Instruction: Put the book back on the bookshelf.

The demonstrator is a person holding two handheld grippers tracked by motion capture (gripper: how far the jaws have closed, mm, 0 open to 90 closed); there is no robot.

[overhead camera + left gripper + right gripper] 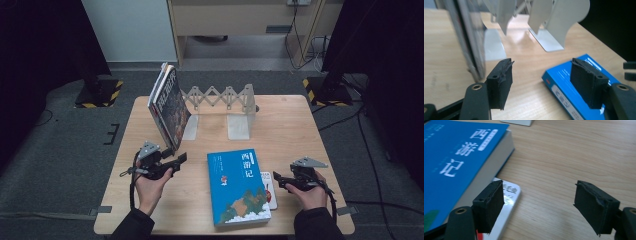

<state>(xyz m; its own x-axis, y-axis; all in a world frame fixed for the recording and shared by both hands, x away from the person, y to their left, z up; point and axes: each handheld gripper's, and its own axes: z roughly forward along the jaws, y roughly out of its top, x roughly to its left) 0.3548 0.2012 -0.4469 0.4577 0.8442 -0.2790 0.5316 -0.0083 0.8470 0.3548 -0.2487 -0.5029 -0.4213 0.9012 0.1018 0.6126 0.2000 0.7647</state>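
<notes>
On the table (295, 120) the blue book (236, 185) lies flat between both hands, atop a thinner white book (270, 192); left claw (181, 159) gapes empty beside leaning books (169, 105); right claw (276, 179) gapes empty near the white book.

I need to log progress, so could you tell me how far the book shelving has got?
Done: two books lean in the bookend rack. In hand: nothing; left gripper and right gripper are open. Left: the blue book and the white book under it.

Blue book (236, 186) w/ white characters, centre-bottom; white booklet (270, 189) under it; grey bookend (239, 116); light wood table (290, 125); black pads (489, 202).
</notes>
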